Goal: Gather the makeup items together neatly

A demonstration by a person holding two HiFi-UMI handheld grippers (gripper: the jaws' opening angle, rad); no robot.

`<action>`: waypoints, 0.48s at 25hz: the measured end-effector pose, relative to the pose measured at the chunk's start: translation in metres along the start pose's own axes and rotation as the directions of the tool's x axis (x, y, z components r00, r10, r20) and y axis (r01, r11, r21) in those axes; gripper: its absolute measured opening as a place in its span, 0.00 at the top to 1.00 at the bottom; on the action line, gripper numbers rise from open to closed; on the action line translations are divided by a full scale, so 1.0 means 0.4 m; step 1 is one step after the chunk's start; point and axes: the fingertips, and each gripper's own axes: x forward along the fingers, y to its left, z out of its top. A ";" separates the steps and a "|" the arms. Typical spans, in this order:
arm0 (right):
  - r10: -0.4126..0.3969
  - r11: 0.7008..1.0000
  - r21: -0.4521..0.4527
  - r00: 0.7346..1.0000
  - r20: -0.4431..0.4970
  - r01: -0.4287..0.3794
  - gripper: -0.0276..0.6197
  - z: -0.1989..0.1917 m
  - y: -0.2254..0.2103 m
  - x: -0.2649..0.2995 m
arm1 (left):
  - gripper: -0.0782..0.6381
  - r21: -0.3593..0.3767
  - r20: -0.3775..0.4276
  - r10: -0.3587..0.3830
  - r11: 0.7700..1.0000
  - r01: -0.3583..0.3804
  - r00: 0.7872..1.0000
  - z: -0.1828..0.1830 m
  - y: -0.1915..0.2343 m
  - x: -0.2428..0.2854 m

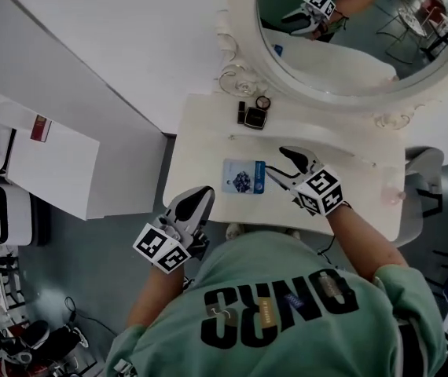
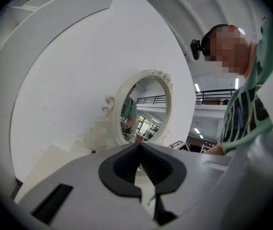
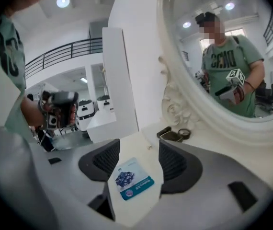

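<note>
A dressing-table (image 1: pixel 200 151) set in an open hall with balcony railings (image 3: pixel 60 51).

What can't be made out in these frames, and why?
- Dark makeup items: too small in head view to tell apart.
- Packet print: too small to read, right gripper view.
- Table front edge: head view, partly behind the person's shoulders.
- Left gripper view: left gripper itself hides the table.
</note>
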 end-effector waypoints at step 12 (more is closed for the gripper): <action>-0.293 0.947 0.214 0.918 0.265 0.241 0.96 0.034 -0.218 -0.661 | 0.88 0.057 -0.022 -0.220 0.974 0.221 0.975 0.009 -0.262 0.298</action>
